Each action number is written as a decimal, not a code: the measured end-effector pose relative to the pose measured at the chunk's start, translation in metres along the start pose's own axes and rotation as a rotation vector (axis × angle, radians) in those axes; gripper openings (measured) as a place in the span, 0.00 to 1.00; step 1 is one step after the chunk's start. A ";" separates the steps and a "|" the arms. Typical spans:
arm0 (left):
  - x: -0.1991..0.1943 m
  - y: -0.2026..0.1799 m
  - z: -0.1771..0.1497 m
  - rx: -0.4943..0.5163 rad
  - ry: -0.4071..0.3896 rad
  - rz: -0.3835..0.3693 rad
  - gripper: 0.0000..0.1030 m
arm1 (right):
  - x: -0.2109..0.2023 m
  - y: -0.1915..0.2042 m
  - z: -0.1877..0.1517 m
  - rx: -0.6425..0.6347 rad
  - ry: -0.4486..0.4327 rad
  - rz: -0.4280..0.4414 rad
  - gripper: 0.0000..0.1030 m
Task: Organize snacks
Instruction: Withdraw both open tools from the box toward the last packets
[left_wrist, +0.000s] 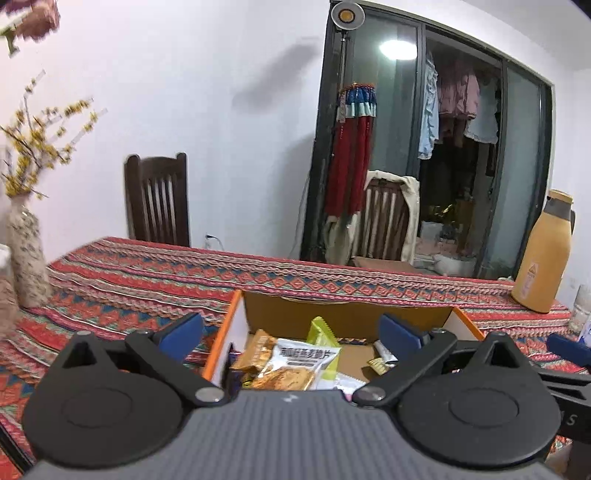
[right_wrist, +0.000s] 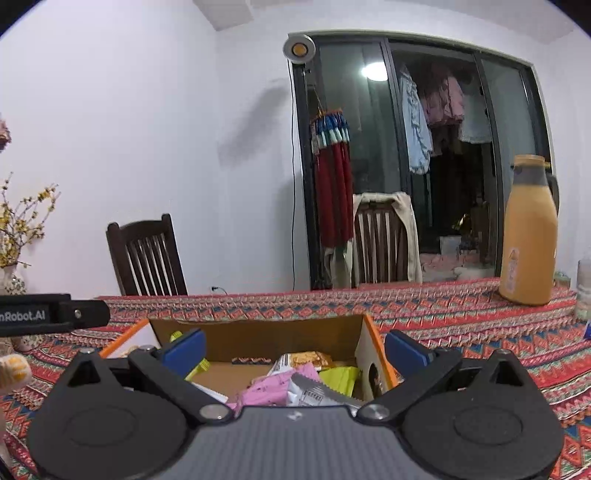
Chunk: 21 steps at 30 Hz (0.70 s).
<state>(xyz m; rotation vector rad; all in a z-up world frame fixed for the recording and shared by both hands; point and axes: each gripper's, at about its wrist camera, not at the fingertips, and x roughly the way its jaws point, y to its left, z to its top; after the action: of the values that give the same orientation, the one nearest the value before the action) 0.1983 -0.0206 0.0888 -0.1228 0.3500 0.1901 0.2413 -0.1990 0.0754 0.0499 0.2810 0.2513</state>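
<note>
Both claws, left claw and right claw, hang spread and empty just above the box, whose walls corral the snack packets below them on the desk.

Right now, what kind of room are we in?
Probably a home dining room: a table under a red patterned woven tablecloth, dark wooden slat-back chairs against the white wall, and clothes drying behind the dark-framed glass sliding door.
</note>
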 end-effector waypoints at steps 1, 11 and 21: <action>-0.006 0.000 0.000 0.004 0.000 -0.004 1.00 | -0.006 0.001 0.000 0.002 -0.004 0.002 1.00; -0.041 0.013 -0.022 0.036 0.029 -0.035 1.00 | -0.051 0.010 -0.014 0.004 0.032 0.002 1.00; -0.041 0.042 -0.054 0.041 0.108 -0.022 1.00 | -0.066 0.008 -0.049 0.012 0.114 -0.028 1.00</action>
<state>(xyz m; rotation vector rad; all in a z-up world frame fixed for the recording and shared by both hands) 0.1343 0.0056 0.0497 -0.0962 0.4595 0.1550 0.1645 -0.2067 0.0468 0.0439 0.3968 0.2245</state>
